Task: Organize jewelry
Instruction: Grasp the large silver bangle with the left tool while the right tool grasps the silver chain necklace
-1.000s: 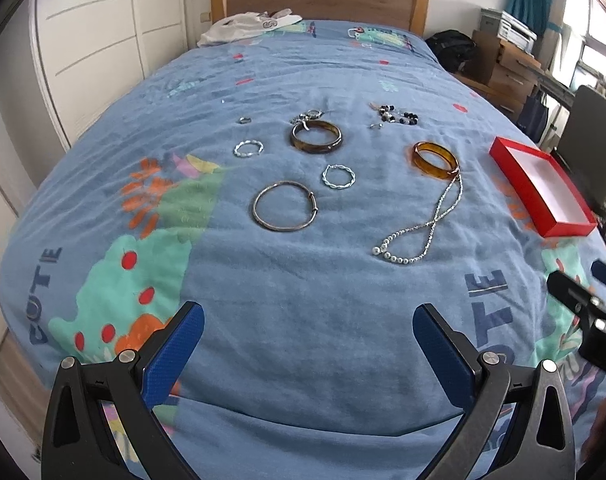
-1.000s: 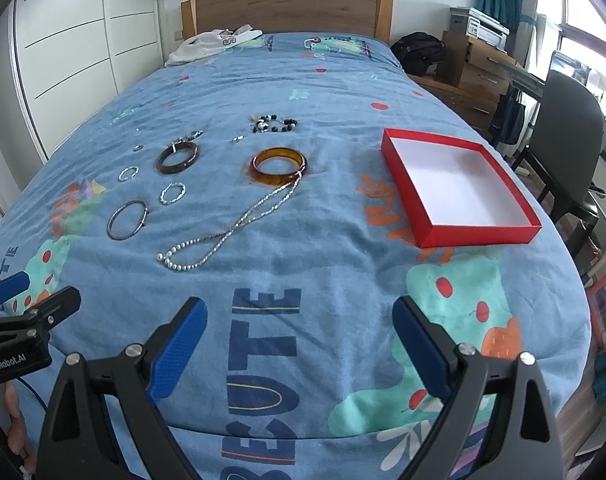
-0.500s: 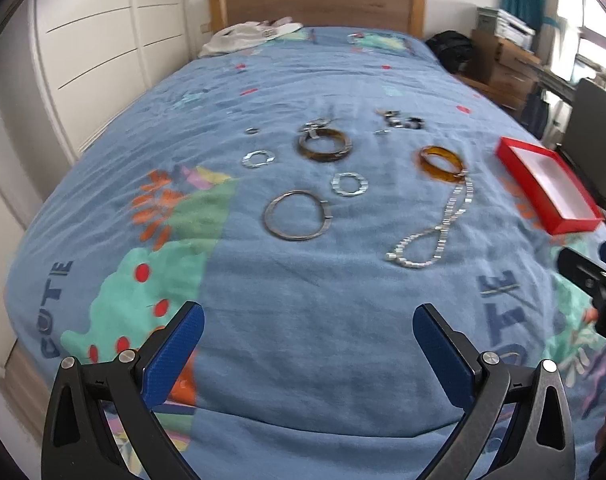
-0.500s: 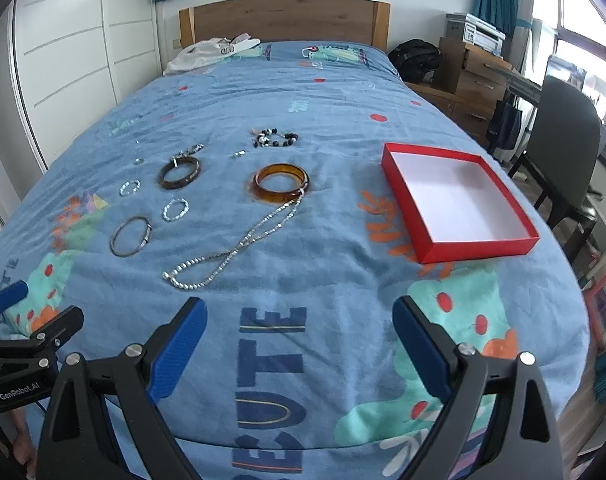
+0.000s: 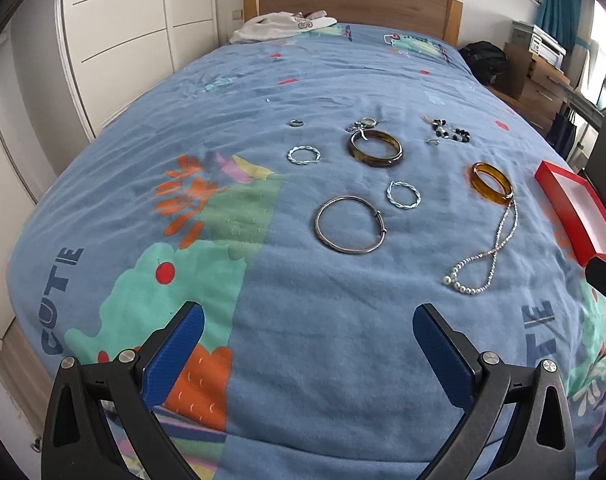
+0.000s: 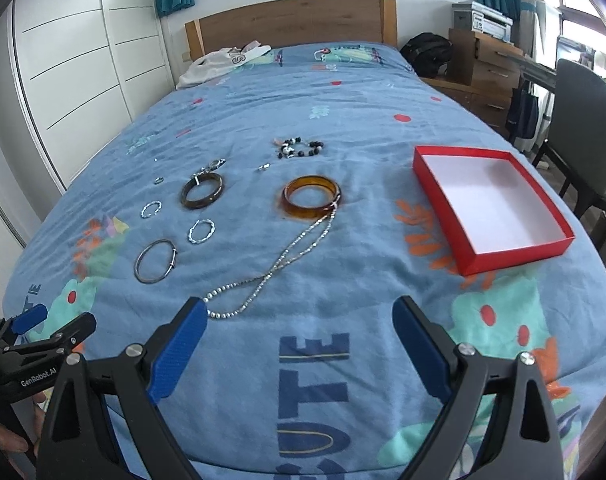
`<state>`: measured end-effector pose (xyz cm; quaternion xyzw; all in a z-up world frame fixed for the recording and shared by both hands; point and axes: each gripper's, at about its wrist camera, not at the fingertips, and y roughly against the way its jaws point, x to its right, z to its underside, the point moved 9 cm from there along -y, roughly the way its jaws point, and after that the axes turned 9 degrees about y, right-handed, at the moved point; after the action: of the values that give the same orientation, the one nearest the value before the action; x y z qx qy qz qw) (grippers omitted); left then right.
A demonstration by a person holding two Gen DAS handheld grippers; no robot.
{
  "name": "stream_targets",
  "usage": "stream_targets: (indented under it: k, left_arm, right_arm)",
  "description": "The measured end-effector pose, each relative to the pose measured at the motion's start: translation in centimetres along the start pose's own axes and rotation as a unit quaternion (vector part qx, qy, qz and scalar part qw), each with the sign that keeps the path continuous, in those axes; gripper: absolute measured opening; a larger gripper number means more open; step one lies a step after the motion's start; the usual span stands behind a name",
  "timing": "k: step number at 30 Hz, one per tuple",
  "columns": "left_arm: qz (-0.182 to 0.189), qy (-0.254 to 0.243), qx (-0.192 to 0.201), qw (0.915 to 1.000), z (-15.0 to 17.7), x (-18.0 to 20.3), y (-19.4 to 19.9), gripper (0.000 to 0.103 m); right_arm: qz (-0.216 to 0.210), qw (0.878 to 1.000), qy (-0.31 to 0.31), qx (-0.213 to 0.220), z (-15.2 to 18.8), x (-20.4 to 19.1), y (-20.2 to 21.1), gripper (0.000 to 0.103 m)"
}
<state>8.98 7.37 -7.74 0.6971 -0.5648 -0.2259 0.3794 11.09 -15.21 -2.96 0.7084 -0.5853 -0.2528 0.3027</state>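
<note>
Jewelry lies spread on the blue bed [image 5: 303, 80], all ahead of both sets of fingers, which are spread wide and hold nothing. Beyond the left gripper [image 5: 307, 320] sits a silver bangle [image 5: 350, 225]. The beaded necklace [image 6: 271, 272] nearly touches the right gripper's [image 6: 299, 314] left fingertip; the red box [image 6: 455, 196] is ahead to its right.

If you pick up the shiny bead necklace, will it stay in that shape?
Probably not. The bead necklace lies in a loose crossed loop, so it likely flops and dangles. Its far end touches the amber bangle, so lifting might nudge or snag that.
</note>
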Motion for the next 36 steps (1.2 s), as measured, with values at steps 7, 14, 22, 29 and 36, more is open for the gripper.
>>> stream_targets:
  k: [7,14,22,29,36]
  left_arm:
    - [0.008,-0.012,-0.01,0.9999,-1.4,1.0,-2.8,0.102]
    - [0.015,-0.014,-0.024,0.9995,-3.1,1.5,-6.3,0.102]
    - [0.02,-0.009,-0.047,0.9987,-4.1,1.5,-9.7,0.1]
    - [0.031,-0.003,-0.062,0.9976,-4.0,1.8,-11.1,0.1]
    - [0.044,-0.019,-0.063,0.9969,-4.0,3.1,-11.2,0.1]
  right_arm:
    - [-0.016,1.0,-0.003,-0.016,-0.7,-0.4,-3.0,0.093]
    - [-0.031,0.998,-0.03,-0.039,-0.8,0.4,-6.6,0.093]
    - [-0.049,0.996,-0.051,-0.058,-1.1,0.9,-10.2,0.092]
    - [-0.08,0.991,-0.061,-0.086,-0.7,-0.2,-13.2,0.072]
    - [-0.088,0.99,-0.062,-0.092,-0.9,-0.5,-14.4,0.059]
